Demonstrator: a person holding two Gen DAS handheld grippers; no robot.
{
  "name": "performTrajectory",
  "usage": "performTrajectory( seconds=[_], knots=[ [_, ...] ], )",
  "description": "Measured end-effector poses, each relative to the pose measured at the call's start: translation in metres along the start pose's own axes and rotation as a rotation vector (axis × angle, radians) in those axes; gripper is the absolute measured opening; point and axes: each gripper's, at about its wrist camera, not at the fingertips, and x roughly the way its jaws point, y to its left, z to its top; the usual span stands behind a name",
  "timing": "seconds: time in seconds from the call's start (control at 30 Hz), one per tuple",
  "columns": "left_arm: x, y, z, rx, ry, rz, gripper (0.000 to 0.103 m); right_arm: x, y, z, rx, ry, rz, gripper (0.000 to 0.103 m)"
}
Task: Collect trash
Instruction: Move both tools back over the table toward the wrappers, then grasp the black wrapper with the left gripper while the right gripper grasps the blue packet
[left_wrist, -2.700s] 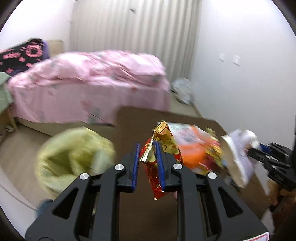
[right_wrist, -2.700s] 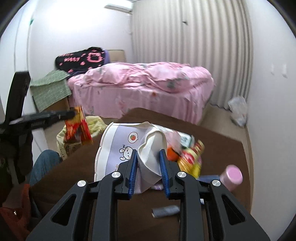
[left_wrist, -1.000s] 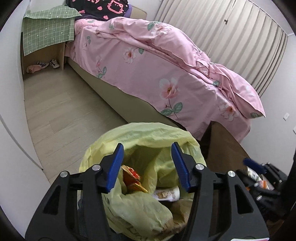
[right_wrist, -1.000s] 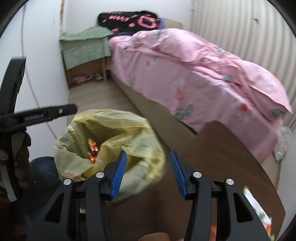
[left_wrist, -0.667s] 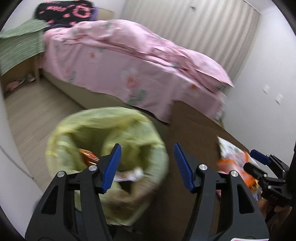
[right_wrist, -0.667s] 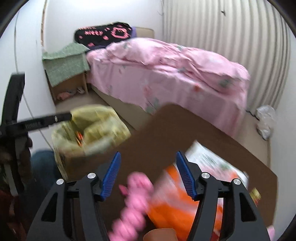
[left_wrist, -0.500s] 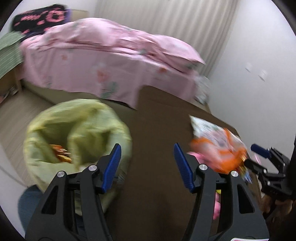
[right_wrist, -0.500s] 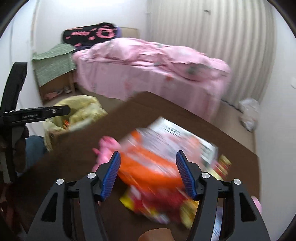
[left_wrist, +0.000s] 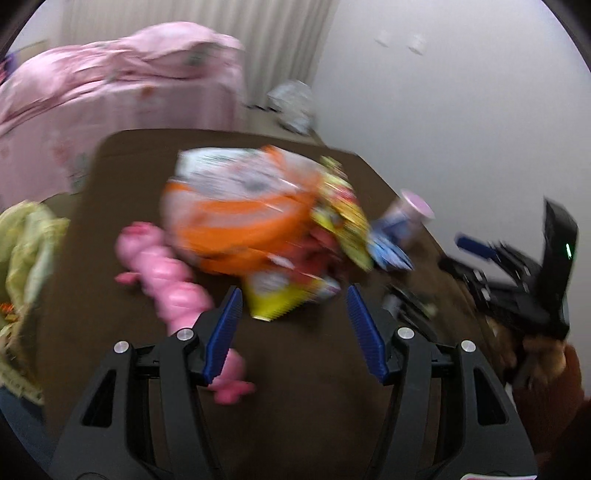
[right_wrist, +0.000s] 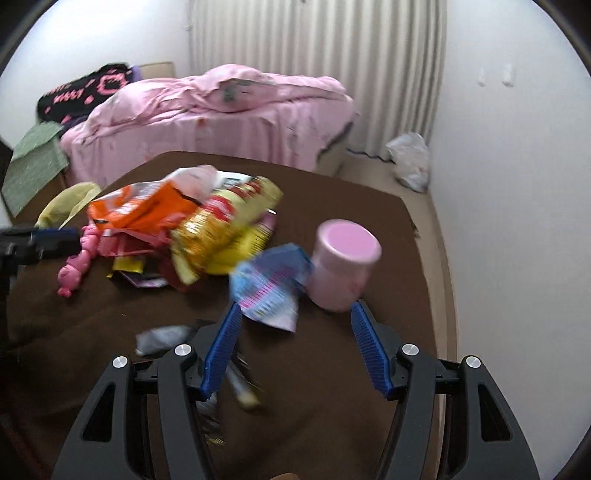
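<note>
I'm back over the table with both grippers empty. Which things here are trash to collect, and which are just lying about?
Trash to collect:
orange snack bag
yellow snack bag
blue wrapper
grey wrapper
These go in the yellow-green bin bag

Probably just lying about:
pink caterpillar toy
pink jar, upright
pink bedding
white bag on the floor

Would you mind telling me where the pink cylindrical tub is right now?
In the right wrist view, the pink cylindrical tub stands on the brown table, right of centre, beside the blue and pink wrapper.
</note>
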Motion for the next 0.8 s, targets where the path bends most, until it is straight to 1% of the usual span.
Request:
performTrajectory(
  seconds=[0.07,0.13,0.17,0.27,0.33,0.37,0.4,0.43,0.47,0.5,0.57,0.7,0.73,0.8],
  knots=[
    [0.011,-0.020,-0.002,0.045,0.035,-0.038,0.056,-0.003,-0.012,-0.007,0.043,-0.009,-0.007,0.059],
    [0.026,-0.044,-0.001,0.093,0.072,-0.096,0.056,-0.007,-0.026,-0.011,0.081,-0.031,-0.022,0.059],
    [0.034,-0.056,-0.001,0.121,0.086,-0.109,0.056,-0.009,-0.031,-0.013,0.097,-0.040,-0.025,0.059],
    [0.054,-0.078,-0.001,0.177,0.112,-0.088,0.056,-0.011,-0.041,-0.016,0.144,-0.050,-0.027,0.059],
    [0.071,-0.088,0.000,0.185,0.143,-0.081,0.056,-0.010,-0.043,-0.017,0.170,-0.055,-0.008,0.059],
    [0.077,-0.090,0.000,0.184,0.158,-0.074,0.053,-0.009,-0.044,-0.017,0.178,-0.055,0.001,0.059],
    [0.084,-0.091,0.000,0.177,0.179,-0.056,0.046,-0.008,-0.043,-0.017,0.182,-0.054,0.011,0.059],
    [0.089,-0.090,-0.002,0.161,0.199,-0.054,0.026,-0.005,-0.042,-0.015,0.186,-0.052,0.024,0.059],
    [0.090,-0.088,-0.003,0.148,0.211,-0.063,0.024,-0.003,-0.040,-0.014,0.187,-0.050,0.037,0.059],
    [0.089,-0.084,-0.004,0.130,0.212,-0.073,0.024,0.000,-0.037,-0.013,0.185,-0.050,0.050,0.059],
    [0.081,-0.078,-0.006,0.122,0.204,-0.062,0.023,0.006,-0.031,-0.010,0.180,-0.045,0.064,0.059],
    [0.055,-0.056,-0.014,0.105,0.174,0.029,0.023,0.029,-0.020,-0.003,0.192,0.001,0.121,0.059],
    [0.048,-0.049,-0.017,0.091,0.167,0.044,0.023,0.033,-0.018,-0.002,0.195,0.015,0.129,0.059],
    [0.038,-0.036,-0.019,0.066,0.160,0.048,0.023,0.047,-0.013,0.001,0.199,0.049,0.144,0.059]
  ],
)
